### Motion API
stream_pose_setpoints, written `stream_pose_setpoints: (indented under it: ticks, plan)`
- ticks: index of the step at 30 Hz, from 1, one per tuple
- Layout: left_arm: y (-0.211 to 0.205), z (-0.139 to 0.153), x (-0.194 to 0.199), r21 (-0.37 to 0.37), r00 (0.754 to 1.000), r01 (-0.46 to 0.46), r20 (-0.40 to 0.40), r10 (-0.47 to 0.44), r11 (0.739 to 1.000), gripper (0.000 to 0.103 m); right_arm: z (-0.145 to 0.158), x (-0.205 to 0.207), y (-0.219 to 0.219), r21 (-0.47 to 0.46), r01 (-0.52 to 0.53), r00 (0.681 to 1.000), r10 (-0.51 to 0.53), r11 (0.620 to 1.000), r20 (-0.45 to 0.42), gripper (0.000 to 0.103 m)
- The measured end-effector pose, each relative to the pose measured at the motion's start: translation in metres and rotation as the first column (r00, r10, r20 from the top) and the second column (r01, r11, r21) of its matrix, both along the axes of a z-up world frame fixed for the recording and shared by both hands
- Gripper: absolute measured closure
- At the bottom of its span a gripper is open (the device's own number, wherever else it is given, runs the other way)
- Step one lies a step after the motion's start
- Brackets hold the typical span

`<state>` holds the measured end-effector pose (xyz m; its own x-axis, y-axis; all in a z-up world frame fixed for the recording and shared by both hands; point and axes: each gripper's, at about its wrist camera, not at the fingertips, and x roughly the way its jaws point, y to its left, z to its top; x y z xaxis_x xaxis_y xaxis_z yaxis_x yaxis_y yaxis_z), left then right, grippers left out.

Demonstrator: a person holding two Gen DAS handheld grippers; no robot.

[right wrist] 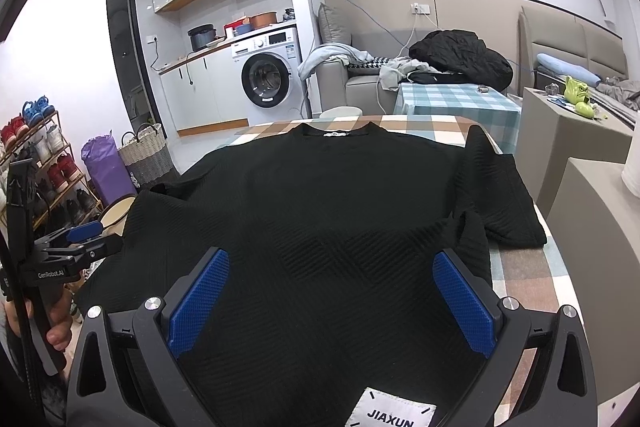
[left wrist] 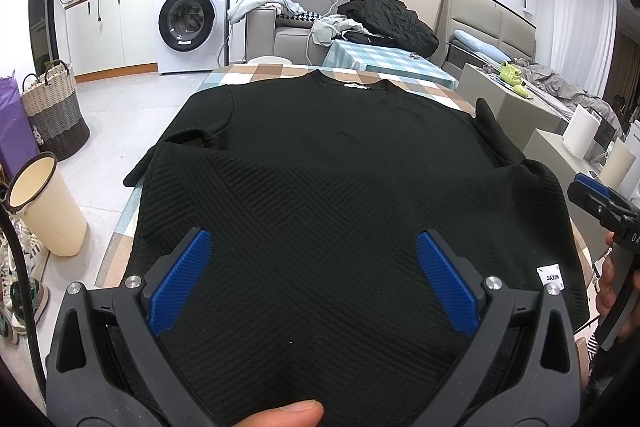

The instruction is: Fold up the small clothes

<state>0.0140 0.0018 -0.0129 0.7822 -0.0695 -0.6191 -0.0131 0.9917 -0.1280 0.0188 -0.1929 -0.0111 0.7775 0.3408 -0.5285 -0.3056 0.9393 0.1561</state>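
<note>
A black ribbed sweater (left wrist: pixel 320 163) lies flat on a checked table (left wrist: pixel 264 71), collar at the far end, both sleeves bent inward at its sides. A white JIAXUN label (right wrist: pixel 390 413) sits at the near hem. My left gripper (left wrist: pixel 314 247) hovers open over the hem's left part, blue pads wide apart, nothing between them. My right gripper (right wrist: pixel 332 267) stands open over the hem's right part (right wrist: pixel 320 211), also holding nothing. The right gripper shows at the right edge of the left wrist view (left wrist: pixel 596 199), and the left gripper shows at the left edge of the right wrist view (right wrist: pixel 86 233).
A cream bucket (left wrist: pixel 40 205), woven basket (left wrist: pixel 54 111) and shoe rack (right wrist: pixel 40 163) stand on the floor to the left. Beige cabinets (right wrist: pixel 592 211) flank the table's right side. A second checked table (left wrist: pixel 384 57), sofa with clothes and a washing machine (left wrist: pixel 192 23) lie beyond.
</note>
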Motion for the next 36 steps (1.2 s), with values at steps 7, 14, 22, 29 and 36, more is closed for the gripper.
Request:
stream_pose_setpoints:
  ticks: [7, 14, 22, 29, 36]
  plan:
    - [-0.001, -0.002, 0.001, 0.007, 1.0, 0.002, 0.002, -0.002, 1.0, 0.001, 0.0, 0.001, 0.0, 0.007, 0.006, 1.0, -0.006, 1.0, -0.007, 0.0]
    - [0.0, 0.0, 0.001, 0.006, 1.0, 0.0, 0.006, 0.0, 1.0, 0.001, 0.004, 0.0, 0.002, 0.0, 0.003, 1.0, -0.003, 1.0, 0.014, 0.0]
    - [0.002, -0.004, 0.006, -0.001, 1.0, 0.009, -0.006, -0.009, 1.0, 0.001, 0.009, 0.006, -0.005, 0.04, 0.046, 0.999, -0.046, 0.998, -0.006, 0.0]
    - [0.008, -0.003, 0.022, -0.026, 1.0, 0.011, -0.016, -0.011, 1.0, 0.001, 0.014, 0.017, -0.022, 0.178, 0.063, 0.997, -0.053, 0.982, -0.059, 0.0]
    - [0.026, 0.006, 0.055, -0.063, 1.0, -0.008, -0.012, 0.008, 0.998, 0.001, 0.011, 0.035, -0.033, 0.173, 0.166, 0.983, -0.148, 0.971, -0.111, 0.0]
